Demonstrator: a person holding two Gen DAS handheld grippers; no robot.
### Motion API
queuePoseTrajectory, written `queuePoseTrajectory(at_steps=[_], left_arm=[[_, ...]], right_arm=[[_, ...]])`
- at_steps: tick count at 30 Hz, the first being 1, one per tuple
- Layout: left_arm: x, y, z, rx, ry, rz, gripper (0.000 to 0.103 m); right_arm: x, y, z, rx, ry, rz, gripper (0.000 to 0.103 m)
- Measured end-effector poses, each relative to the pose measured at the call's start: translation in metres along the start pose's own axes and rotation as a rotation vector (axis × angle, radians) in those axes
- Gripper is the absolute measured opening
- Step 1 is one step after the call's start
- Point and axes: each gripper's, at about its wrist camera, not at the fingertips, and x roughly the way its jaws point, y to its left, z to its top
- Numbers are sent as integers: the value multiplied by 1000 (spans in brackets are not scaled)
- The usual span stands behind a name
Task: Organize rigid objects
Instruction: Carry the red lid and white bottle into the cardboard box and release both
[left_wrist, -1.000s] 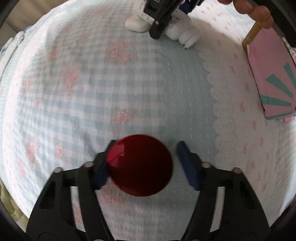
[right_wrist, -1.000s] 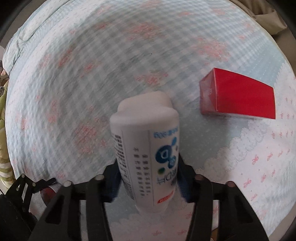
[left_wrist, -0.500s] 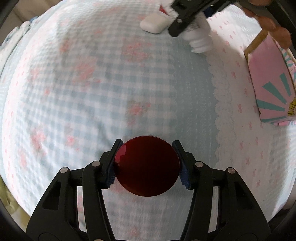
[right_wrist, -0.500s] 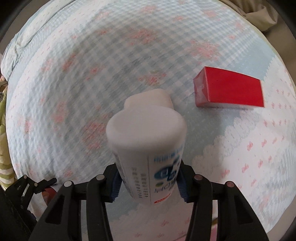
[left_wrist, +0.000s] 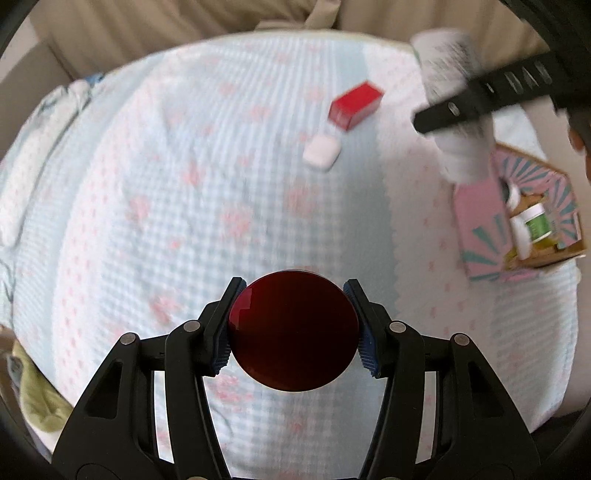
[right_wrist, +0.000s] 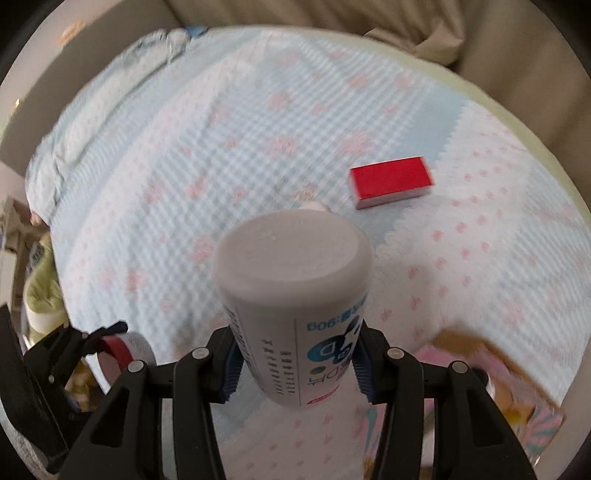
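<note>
left gripper (left_wrist: 293, 328) first: pads (left_wrist: 225, 332) pressed on either side of a dark red disc (left_wrist: 293, 332), jaws only as wide as the disc, gripped across its width so it hangs clear above the bed (left_wrist: 147, 221). right gripper (right_wrist: 295, 360): jaws clamped on a white bottle (right_wrist: 295, 295), held low on its body with one flat end facing the camera (label upside down, so it looks inverted). both are carried off the cover, likely bound for the pink box (left_wrist: 517, 221) at the bed's right edge, which stands open with small jars inside. outward on the bed, a red box (left_wrist: 354, 105) and a small white case (left_wrist: 320, 152) lie just beside each other near the far edge, not yet collected. the bottle sits over the box side, so it may drop first, i'd guess.
</note>
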Motion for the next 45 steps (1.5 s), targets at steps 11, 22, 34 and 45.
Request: queuePoseTrajectory(at_steps=[11,22,34,45], left_arm=[[-98,-69,71,223,-151,-129,51],[-110,-190,102,369,-164,-286,51],[-43,-309,107,392,-38,-312,51],[58,-395,134,477,39,-266,51]], right_arm=[[-120,-54,-72,313,-118,-36,46],[-203,-153,-180,629,-212,-104,46],[-192,-257,-262,817,-184,-90,46],[-110,-307,-280,1008,-204,96,46]])
